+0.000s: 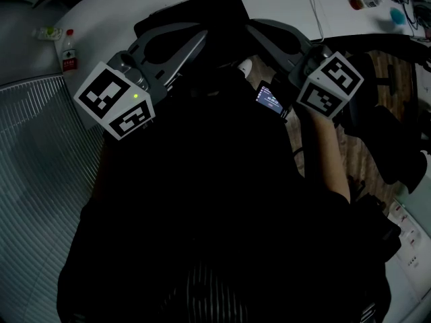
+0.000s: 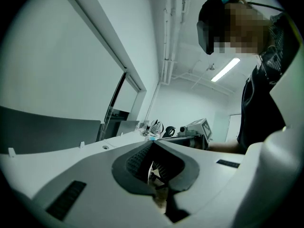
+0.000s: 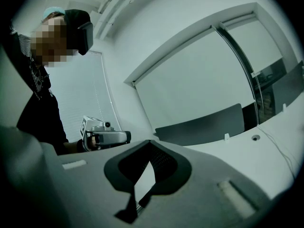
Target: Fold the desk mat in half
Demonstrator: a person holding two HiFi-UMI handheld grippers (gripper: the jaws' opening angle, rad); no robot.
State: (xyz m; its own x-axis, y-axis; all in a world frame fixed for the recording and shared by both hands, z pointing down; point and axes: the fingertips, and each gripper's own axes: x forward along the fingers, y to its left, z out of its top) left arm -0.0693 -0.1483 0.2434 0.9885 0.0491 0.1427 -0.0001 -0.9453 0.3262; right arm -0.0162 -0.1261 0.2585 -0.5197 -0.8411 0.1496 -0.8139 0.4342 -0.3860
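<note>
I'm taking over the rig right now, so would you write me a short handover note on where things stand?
Left gripper: jaws shut, nothing between them.
Right gripper: jaws shut, also empty.
Black desk mat: shows as a dark sheet on the white desk, ahead of both grippers. Neither gripper holds it.
Done: the head view is too dark to tell whether the mat is already folded.
Left: check the mat. If it lies flat, probably pinch one edge with both grippers and carry it over to the opposite edge.
</note>
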